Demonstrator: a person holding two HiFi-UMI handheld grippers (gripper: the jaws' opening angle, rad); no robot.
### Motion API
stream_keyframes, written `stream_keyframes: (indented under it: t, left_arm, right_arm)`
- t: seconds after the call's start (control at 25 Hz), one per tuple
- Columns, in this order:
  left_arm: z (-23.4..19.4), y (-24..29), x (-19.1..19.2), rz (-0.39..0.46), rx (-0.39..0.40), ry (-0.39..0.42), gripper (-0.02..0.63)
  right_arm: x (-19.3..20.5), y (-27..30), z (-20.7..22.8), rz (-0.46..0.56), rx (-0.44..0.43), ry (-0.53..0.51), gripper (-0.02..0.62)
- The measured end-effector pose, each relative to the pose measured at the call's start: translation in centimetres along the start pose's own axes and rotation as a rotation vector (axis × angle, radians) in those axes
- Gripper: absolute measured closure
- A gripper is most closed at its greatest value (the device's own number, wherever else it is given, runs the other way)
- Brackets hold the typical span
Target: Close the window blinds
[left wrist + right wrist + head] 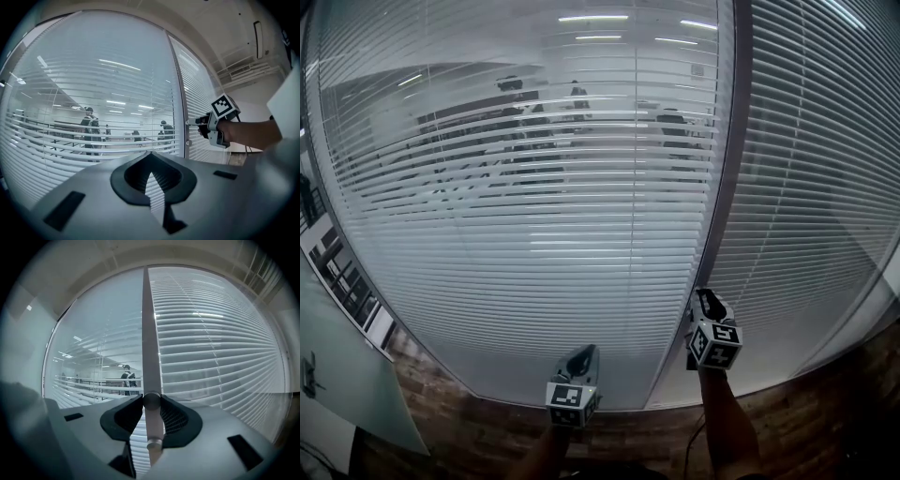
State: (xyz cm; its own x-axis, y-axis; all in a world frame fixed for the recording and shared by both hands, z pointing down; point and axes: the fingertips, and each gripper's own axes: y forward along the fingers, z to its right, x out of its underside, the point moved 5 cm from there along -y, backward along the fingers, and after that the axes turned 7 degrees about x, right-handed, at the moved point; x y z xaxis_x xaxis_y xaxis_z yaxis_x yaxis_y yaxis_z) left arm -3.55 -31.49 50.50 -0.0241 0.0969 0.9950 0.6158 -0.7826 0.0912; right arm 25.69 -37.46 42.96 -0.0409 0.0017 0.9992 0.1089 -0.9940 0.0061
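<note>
Slatted blinds close ahead.

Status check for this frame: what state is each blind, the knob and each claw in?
Left blind: slats open, office visible through them.
Right blind: slats nearly closed, little shows through.
Knob: clamped in the right claw.
Right claw: shut on the knob.
Left claw: shut, empty.

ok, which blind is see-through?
The wide left blind: people show between its slats. The right blind looks closed. The right gripper grips the wand.
</note>
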Motion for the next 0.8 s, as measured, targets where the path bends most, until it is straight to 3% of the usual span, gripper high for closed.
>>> stream_keyframes:
  t: [0.16, 0.36, 0.56, 0.72, 0.8]
  left_arm:
    - [0.1, 0.1, -0.1, -0.005, 0.002, 0.006, 0.606]
    - [0.4, 0.3, -0.2, 0.014, 0.019, 0.007, 0.606]
    - [0.2, 0.4, -0.3, 0.025, 0.01, -0.001, 0.606]
    - [0.0, 1.1, 0.3, 0.086, 0.023, 0.028, 0.606]
    - [0.2, 0.9, 0.1, 0.057, 0.023, 0.018, 0.606]
  right_arm:
    - [0.0, -0.1, -0.3, 0.009, 0.013, -0.093, 0.472]
    - [-0.7, -0.7, -1.2, 0.011, 0.038, -0.322, 0.473]
    - [-0.4, -0.4, -1.9, 0.033, -0.008, -0.638, 0.474]
    - [-0.3, -0.3, -1.7, 0.043, -0.023, -0.852, 0.474]
    - [0.0, -0.3, -1.8, 0.051, -0.021, -0.957, 0.474]
